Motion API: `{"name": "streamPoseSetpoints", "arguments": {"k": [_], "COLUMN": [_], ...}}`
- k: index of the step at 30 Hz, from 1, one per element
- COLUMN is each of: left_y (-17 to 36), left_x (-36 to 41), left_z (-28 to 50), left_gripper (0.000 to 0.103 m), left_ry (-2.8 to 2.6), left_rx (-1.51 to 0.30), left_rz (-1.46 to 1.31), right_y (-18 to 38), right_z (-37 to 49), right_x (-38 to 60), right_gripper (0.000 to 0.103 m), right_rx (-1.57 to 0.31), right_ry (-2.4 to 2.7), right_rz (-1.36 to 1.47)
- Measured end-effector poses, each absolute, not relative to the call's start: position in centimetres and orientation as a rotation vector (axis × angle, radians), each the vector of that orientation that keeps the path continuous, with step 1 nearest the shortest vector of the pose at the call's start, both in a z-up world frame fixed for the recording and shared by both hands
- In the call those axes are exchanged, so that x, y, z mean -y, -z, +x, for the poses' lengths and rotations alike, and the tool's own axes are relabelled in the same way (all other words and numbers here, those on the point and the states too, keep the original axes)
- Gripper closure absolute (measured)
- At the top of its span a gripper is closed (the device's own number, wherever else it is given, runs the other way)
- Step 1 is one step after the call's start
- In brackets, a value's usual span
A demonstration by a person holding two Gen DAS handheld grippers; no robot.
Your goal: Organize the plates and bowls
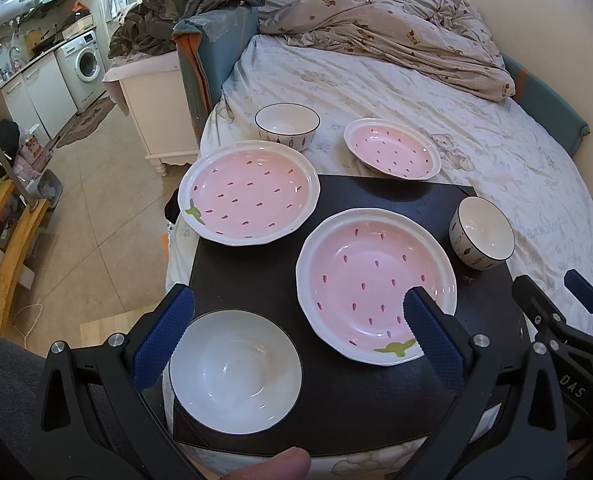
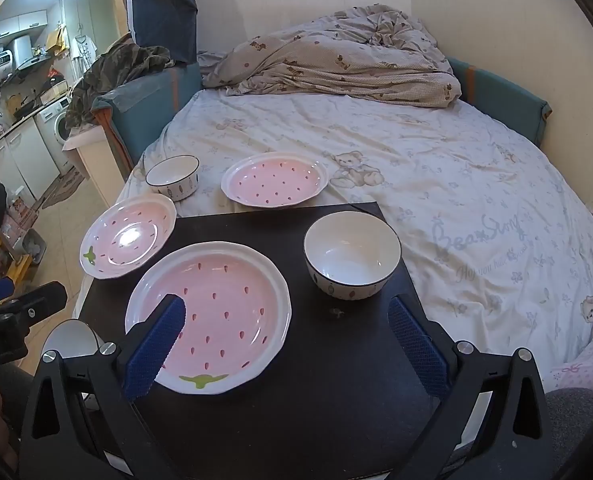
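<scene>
Across the centre of both frames, plates and bowls lie scattered, unstacked, over worktop and bed, so I hold left tool and right tool fully spread, empty, poised above.

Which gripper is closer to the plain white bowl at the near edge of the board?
Left. The left gripper hovers open right over the white bowl; the right gripper is off to its right, past the big pink plate.
</scene>
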State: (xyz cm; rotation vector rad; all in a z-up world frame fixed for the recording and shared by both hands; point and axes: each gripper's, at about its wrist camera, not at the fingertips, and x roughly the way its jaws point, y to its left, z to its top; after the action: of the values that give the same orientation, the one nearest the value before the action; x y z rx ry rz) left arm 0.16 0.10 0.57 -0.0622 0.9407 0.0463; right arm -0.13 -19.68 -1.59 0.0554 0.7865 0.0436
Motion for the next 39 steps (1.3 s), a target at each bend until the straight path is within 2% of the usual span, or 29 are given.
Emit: {"name": "streamPoseSetpoints", "arguments": {"k": [39], "left_y": [-0.91], "left_x": [-0.73], "left_z": [-0.25], "left_gripper": [0.000], "left_ry": [-0.053], "left_rx": [-0.939], "left_rz": [-0.062], "right_y": [1.73], "right_z": [0.00], "right_x": [19.62], "right_gripper": [0.000], "right_rx": [-0.788], "right_ry": [-0.042], "right_rz": [0.052]}}
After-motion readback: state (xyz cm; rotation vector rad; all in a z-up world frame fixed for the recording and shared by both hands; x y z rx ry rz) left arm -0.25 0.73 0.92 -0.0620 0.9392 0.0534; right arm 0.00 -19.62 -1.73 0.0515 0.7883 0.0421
